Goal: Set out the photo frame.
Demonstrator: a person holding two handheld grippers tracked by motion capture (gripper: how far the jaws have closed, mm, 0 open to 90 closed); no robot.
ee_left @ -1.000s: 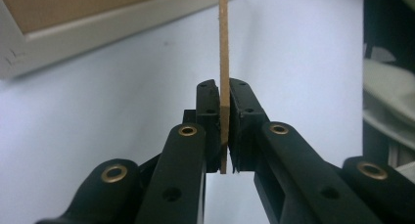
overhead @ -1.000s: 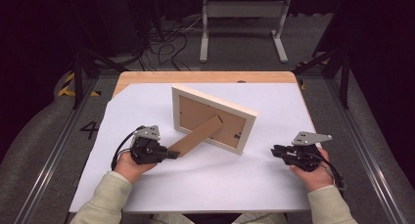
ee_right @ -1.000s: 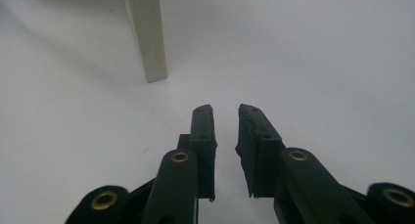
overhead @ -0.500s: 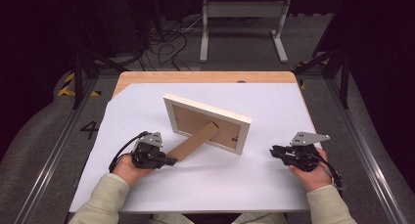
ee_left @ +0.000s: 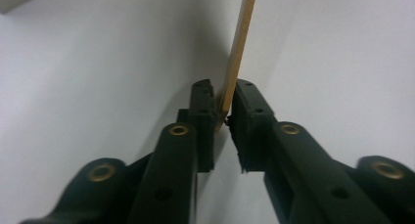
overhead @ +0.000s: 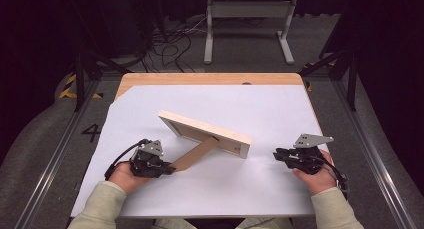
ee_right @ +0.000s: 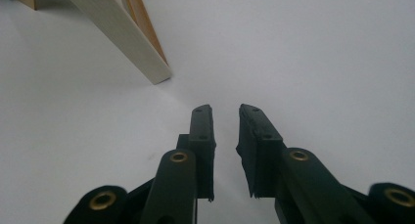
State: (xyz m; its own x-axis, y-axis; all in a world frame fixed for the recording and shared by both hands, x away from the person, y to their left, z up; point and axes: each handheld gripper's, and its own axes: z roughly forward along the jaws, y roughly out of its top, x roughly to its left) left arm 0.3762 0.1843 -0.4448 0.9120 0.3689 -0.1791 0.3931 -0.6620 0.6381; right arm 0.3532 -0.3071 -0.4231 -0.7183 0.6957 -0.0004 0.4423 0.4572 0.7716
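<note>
A light wooden picture frame (overhead: 205, 131) leans low over the white table cover, its back toward me, propped by a brown easel strut (overhead: 197, 156). My left gripper (overhead: 170, 169) is at the strut's lower end. In the left gripper view the thin strut (ee_left: 240, 43) runs up from between the pads of the left gripper (ee_left: 222, 89). The jaws have just been opening, and slim gaps show on both sides of the strut. My right gripper (overhead: 276, 154) rests on the cover to the right of the frame, open, with nothing in it. The right gripper (ee_right: 226, 109) faces the frame's corner (ee_right: 117, 31).
The white cover (overhead: 240, 189) lies on a wooden table whose far edge (overhead: 210, 79) shows bare. Beyond the table are a grey metal stand (overhead: 247, 9) and cables on the floor. Metal rails run along both sides.
The frame has tipped from nearly upright to a low lean, its top edge sinking. The left gripper has shifted slightly with the strut. The right gripper has kept still.
</note>
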